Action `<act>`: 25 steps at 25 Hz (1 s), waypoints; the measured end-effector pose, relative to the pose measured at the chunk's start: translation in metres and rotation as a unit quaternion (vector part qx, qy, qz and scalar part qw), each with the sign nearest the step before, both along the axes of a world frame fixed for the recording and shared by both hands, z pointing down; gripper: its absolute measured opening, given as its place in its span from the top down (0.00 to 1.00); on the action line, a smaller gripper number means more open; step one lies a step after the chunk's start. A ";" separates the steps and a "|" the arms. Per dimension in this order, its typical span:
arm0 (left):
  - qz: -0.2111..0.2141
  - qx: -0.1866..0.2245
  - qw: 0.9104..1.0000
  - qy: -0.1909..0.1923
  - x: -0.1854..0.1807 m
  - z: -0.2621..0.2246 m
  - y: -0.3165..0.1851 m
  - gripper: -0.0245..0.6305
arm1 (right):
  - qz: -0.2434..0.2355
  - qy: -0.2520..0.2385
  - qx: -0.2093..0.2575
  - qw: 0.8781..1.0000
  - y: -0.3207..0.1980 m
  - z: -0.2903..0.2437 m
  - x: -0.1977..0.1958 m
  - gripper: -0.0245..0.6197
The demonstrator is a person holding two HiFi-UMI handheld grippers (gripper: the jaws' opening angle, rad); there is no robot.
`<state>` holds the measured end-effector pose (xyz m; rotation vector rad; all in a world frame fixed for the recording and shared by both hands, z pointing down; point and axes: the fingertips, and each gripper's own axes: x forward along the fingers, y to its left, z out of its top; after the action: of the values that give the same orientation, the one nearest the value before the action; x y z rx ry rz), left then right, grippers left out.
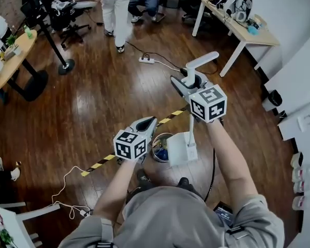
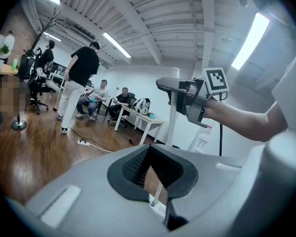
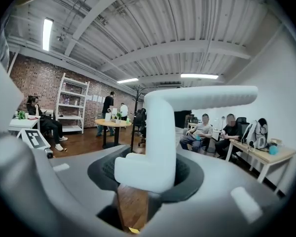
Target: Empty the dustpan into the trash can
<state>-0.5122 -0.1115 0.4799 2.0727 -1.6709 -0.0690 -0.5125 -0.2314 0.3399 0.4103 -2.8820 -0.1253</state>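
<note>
Dustpan (image 1: pixel 182 149) hangs straight below the right claw (image 1: pixel 189 82), with its white pan low by the person's feet and its long shaft rising into the jaws. The right claw is clamped on the shaft just under the bent top of the handle (image 1: pixel 202 61). In the right gripper view the handle (image 3: pixel 163 137) fills the space between the dark pads (image 3: pixel 190 177), which grip it at a middling width.

The pan overlaps the right side of the trash can (image 1: pixel 155 143), which stands below and to the left of the right claw. Whether pan and can touch cannot be told. The can holds coloured scraps.

The left claw (image 1: pixel 146 124) is lower than the right claw and to its left, with its tips above the can's far rim. Its jaws stand narrowly apart with nothing between them. In the left gripper view, wood floor and the dustpan's shaft show through the gap.

Striped tape (image 1: pixel 101 163) crosses the floor (image 1: pixel 93 107) beneath both claws. Beyond the right claw lie a power strip (image 1: pixel 146 60) and a white table (image 1: pixel 248 31), and people stand and sit farther off.
</note>
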 end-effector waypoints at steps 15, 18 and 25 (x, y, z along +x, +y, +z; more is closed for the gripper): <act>0.066 0.013 0.996 -0.062 0.214 -0.031 -0.081 0.96 | 0.112 -0.098 -0.028 0.988 -0.055 -0.037 0.322 0.69; 0.066 0.012 0.996 -0.063 0.242 -0.030 -0.088 0.96 | 0.134 -0.111 -0.016 0.985 -0.066 -0.049 0.362 0.69; 0.080 -0.003 0.995 -0.066 0.292 -0.016 -0.093 0.96 | 0.188 -0.091 0.009 0.978 -0.092 -0.029 0.414 0.69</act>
<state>-0.2205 -0.2049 0.4640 2.2415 -1.5687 0.1270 -0.0986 -0.3234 0.3106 1.0070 -2.9155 -0.0515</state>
